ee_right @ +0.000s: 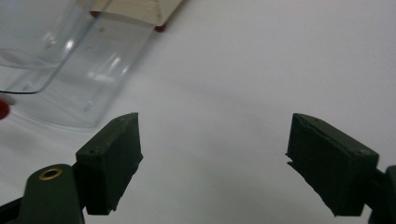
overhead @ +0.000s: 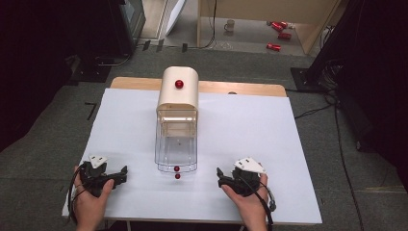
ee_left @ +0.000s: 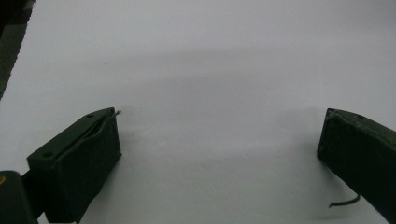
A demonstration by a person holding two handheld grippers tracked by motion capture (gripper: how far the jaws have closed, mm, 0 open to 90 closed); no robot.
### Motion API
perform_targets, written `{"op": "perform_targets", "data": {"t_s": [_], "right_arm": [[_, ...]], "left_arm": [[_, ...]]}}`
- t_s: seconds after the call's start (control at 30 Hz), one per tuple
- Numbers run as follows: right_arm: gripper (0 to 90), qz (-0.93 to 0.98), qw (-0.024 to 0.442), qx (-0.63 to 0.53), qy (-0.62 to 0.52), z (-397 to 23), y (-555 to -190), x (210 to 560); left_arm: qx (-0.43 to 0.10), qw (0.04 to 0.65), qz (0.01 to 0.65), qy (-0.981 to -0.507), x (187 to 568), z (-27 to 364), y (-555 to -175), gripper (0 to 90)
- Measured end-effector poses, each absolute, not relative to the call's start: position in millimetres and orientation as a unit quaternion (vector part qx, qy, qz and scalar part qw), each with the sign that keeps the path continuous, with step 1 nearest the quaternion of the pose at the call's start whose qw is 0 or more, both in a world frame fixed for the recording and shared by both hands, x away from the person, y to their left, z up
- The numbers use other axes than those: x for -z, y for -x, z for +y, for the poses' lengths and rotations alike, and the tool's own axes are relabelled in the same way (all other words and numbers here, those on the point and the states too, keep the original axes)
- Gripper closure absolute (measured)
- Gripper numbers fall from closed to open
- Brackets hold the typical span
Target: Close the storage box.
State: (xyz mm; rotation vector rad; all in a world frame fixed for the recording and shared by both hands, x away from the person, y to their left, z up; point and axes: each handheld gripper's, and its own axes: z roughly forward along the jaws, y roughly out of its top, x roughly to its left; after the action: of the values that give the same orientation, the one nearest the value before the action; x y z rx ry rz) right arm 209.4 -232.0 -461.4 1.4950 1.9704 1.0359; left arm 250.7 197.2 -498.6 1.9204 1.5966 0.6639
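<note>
Cream bread box (overhead: 178, 94), clear drawer (overhead: 176, 147) open

Left gripper (ee_left: 219, 140): two black jaws set wide apart, nothing between them.
Table (ee_left: 210, 60): plain white surface beneath and ahead of the jaws.
Wire end (ee_left: 345, 202): thin strand beside the right-hand jaw.

I see my left gripper (overhead: 126, 170) held low near the table's front left, jaws spread wide. My right gripper (overhead: 219, 172) sits near the front right, jaws likewise apart, both empty.
</note>
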Motion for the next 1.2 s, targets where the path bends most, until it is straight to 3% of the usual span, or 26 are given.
{"op": "perform_targets", "data": {"t_s": [0.63, 1.1, 1.2], "right_arm": [[29.0, 0.74, 0.207, -0.425, -0.478, -167.6, -205.7, 443.7], [47.5, 0.74, 0.199, -0.441, -0.468, -139.3, -192.4, 441.8], [55.2, 0.742, 0.189, -0.443, -0.465, -134.4, -190.8, 443.6]], "left_arm": [[-0.247, 0.274, 0.594, -0.715, 498.5, 197.3, -250.7, 0.0], [-0.247, 0.274, 0.593, -0.715, 498.5, 197.3, -250.8, 0.0], [-0.247, 0.274, 0.593, -0.715, 498.5, 197.3, -250.7, 0.0]]}}
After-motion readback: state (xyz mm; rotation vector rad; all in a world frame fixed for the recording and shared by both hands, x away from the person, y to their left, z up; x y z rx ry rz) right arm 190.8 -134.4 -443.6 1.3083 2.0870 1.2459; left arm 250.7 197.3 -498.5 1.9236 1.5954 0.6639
